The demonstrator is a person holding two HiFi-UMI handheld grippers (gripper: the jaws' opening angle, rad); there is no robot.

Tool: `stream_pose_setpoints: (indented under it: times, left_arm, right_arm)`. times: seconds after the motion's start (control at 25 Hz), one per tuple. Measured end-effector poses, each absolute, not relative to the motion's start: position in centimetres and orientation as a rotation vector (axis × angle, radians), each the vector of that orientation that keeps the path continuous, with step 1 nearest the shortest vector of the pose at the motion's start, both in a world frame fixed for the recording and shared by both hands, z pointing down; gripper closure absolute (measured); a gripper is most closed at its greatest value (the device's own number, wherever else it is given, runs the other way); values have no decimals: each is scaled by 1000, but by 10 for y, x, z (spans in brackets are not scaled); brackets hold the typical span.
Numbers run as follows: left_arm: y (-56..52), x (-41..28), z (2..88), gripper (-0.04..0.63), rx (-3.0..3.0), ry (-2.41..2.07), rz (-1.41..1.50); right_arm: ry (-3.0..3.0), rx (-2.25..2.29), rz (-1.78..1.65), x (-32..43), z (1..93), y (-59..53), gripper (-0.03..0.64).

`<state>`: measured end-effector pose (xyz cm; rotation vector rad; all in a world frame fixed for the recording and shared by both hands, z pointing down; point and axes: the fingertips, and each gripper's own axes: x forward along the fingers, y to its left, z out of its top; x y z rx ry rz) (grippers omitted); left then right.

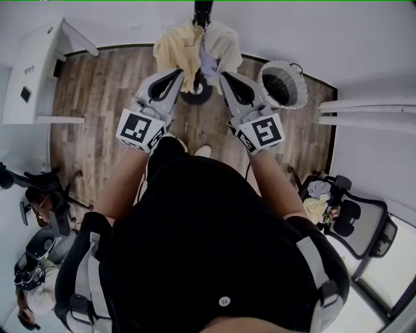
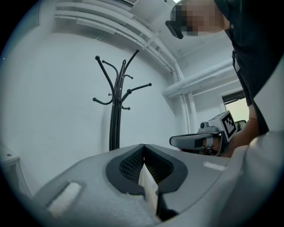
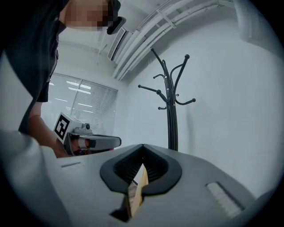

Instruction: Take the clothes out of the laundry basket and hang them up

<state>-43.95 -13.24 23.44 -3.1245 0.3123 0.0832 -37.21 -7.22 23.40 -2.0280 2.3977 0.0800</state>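
The head view looked steeply down from above, coat rack (image 1: pixel 197 95) at twelve o'clock. Both gripper views looked level, close along their jaws, sharing that rack.

The floor (image 1: pixel 91 123) is matt wood; the coat stand (image 2: pixel 114 126) is smooth black metal; the clothes (image 1: pixel 177 49) are soft cloth.

Coat rack (image 1: pixel 203 12) stands dead ahead on the floor (image 1: pixel 97 110), clothes (image 1: pixel 179 49) draped on it. Laundry basket (image 1: pixel 298 91) sits just right of it. Left gripper (image 1: pixel 177 73) and right gripper (image 1: pixel 225 78) flank the rack's base. Desk (image 1: pixel 32 71) far left, chair (image 1: pixel 364 224) at lower right.
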Motion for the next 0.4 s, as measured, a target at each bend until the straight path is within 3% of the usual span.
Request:
stream_pose_setpoints:
  times: [0.4]
  left_arm:
    - [-135,-439,238,598,-3134,346,91]
  right_arm:
    - [2373,-2048,79,-365,234,-71,618]
